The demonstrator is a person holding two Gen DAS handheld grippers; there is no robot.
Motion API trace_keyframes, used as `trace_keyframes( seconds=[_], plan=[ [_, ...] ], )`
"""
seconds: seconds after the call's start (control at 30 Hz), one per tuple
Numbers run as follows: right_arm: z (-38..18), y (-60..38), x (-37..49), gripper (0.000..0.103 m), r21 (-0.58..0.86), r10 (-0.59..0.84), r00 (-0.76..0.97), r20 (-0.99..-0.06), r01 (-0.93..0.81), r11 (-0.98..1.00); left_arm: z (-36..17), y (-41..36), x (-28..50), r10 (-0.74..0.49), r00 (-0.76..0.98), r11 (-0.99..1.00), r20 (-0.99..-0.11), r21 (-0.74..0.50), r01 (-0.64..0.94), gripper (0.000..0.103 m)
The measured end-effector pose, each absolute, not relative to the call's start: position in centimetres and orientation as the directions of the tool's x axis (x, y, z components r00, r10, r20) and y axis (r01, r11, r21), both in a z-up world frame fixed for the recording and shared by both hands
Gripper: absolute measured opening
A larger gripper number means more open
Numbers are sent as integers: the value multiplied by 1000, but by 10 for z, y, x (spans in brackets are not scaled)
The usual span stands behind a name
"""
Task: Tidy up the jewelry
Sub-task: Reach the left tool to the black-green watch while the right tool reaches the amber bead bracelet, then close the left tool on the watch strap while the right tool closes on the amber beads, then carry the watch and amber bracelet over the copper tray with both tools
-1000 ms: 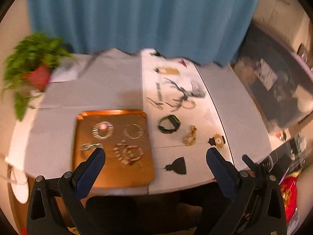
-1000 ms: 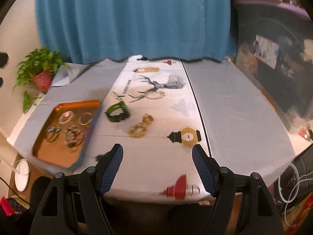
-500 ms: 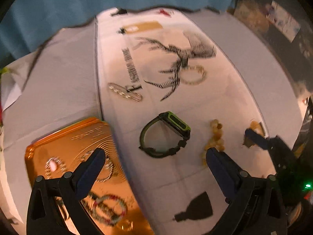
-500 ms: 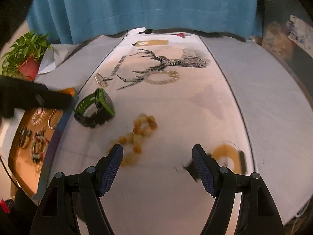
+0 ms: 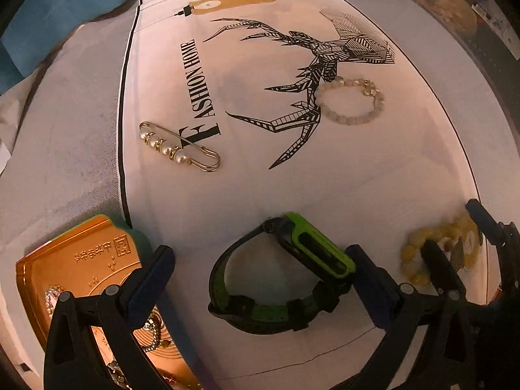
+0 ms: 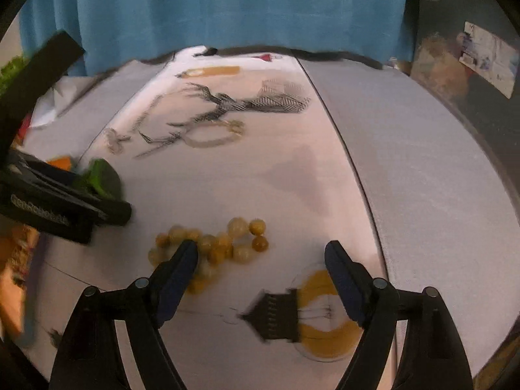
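Observation:
A green-and-black watch (image 5: 282, 276) lies on the printed cloth, between the fingers of my left gripper (image 5: 258, 253), which points steeply down and stands open; the left pad is well clear of the strap. A yellow bead bracelet (image 6: 227, 243) lies bunched just ahead of my right gripper (image 6: 260, 247). Its jaws are opening; the left finger covers some beads and no pad presses on them. The right gripper (image 5: 455, 230) shows over the bracelet (image 5: 422, 247) in the left wrist view. An orange tray (image 5: 81, 253) with several pieces sits at lower left.
A pearl pin (image 5: 178, 148) and a pale bead bracelet (image 5: 349, 102) lie further back on the deer print. The left gripper's body (image 6: 65, 208) crosses the right wrist view beside the watch (image 6: 100, 178). A blue curtain (image 6: 243, 9) hangs behind the table.
Both grippers came down close to the table. The left one now straddles the watch, the right one has reached the yellow beads, and its jaws stand a little wider.

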State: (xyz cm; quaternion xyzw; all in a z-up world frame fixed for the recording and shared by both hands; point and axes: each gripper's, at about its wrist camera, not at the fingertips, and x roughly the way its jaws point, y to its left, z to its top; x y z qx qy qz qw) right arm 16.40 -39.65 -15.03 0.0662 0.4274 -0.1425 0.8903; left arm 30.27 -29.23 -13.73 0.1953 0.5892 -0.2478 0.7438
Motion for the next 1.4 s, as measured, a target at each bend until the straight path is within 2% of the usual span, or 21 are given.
trace_keyframes(
  seconds=[0.03, 0.1, 0.13, 0.17, 0.23, 0.33, 0.43, 0.73, 1.03, 1.4],
  plan=[
    [-150, -398, 163, 76, -6, -196, 599, -777, 305, 952, -138, -293, 303, -137, 180, 800, -974, -1, 601, 103],
    [-148, -395, 158, 55, -7, -192, 615, -764, 290, 957, -137, -292, 301, -138, 178, 798, -974, -3, 603, 99],
    [-147, -393, 157, 34, -11, -187, 623, -759, 276, 961, -136, -292, 299, -145, 185, 794, -972, -3, 608, 87],
    [-146, -390, 156, 13, -15, -180, 630, -755, 257, 966, -130, -292, 294, -171, 199, 781, -965, -10, 625, 61],
    [-145, -385, 155, 13, -44, -190, 626, -757, 241, 970, -120, -292, 284, -176, 202, 764, -963, -5, 645, 41],
    [-143, -391, 151, 13, 16, -144, 634, -760, 240, 971, -111, -289, 277, -229, 186, 756, -955, -54, 652, 37],
    [-128, -398, 142, 13, 52, -140, 665, -734, 261, 964, -98, -284, 267, -253, 222, 751, -942, -47, 658, 37],
    [-58, -394, 110, 13, 30, -186, 743, -642, 267, 963, -33, -249, 234, -360, 274, 775, -892, -122, 620, 37],
    [-3, -365, 53, 13, 15, -182, 793, -581, 233, 972, 35, -174, 156, -408, 385, 809, -828, -132, 573, 37],
    [13, -297, -46, 13, -21, -123, 799, -588, 137, 990, 50, -75, 42, -382, 480, 860, -790, -114, 497, 37]
  ],
)
